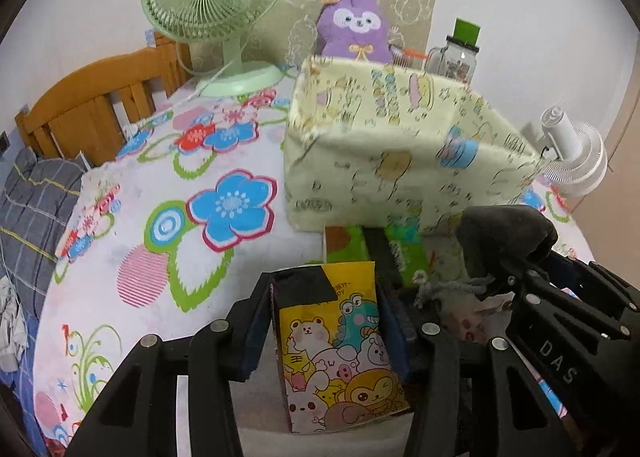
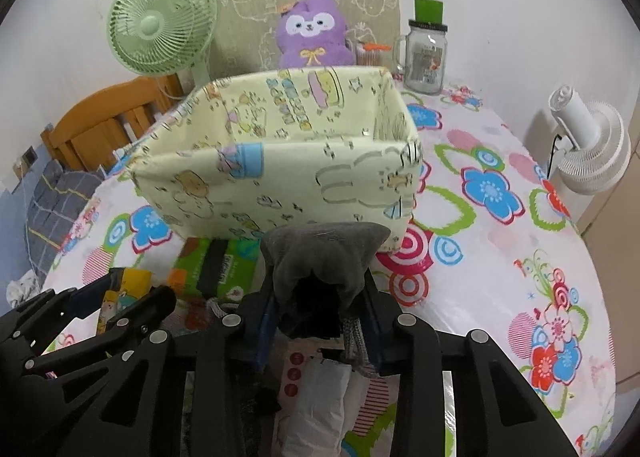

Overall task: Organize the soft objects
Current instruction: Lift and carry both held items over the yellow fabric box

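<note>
My left gripper is shut on a yellow pack printed with cartoon animals, held upright above the flowered bedsheet. My right gripper is shut on a grey drawstring pouch, whose cord hangs down between the fingers. Both grippers hover side by side just in front of a pale yellow fabric box with an open top. A green tissue pack lies against the box's front wall. Behind the box sits a purple plush toy. In the left wrist view the pouch shows at the right.
A green desk fan stands at the back left, a white fan at the right edge, and a glass jar with a green lid beside the plush. A wooden headboard borders the left. White packets lie under my right gripper.
</note>
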{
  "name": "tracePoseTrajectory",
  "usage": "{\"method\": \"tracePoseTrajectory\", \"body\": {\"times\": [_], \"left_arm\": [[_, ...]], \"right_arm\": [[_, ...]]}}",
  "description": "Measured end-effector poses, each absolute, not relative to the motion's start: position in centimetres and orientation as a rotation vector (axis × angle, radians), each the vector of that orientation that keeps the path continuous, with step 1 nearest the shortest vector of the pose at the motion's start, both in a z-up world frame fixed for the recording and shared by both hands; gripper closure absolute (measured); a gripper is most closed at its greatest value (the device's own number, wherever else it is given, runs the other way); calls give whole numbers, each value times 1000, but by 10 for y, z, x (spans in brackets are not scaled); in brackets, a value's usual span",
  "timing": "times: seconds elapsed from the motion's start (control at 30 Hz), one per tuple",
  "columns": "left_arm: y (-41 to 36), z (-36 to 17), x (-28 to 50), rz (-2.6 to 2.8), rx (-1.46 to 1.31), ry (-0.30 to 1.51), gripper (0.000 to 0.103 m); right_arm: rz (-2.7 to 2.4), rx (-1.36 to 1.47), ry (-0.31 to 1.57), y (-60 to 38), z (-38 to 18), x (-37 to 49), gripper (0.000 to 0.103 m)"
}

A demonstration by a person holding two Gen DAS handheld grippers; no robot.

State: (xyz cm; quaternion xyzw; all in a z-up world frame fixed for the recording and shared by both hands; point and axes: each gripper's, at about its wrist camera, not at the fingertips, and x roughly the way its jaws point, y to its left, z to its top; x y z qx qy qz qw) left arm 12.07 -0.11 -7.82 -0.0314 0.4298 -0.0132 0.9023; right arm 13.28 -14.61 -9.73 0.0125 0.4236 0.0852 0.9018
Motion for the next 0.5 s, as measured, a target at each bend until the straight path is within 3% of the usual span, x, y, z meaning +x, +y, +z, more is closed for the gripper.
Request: {"method": "tracePoseTrajectory", "body": {"times": [0.5], "left_arm": [[-19, -30, 107, -53, -48, 796, 52]], "right_arm": [[163, 8, 786, -153, -47, 116, 64]]}}
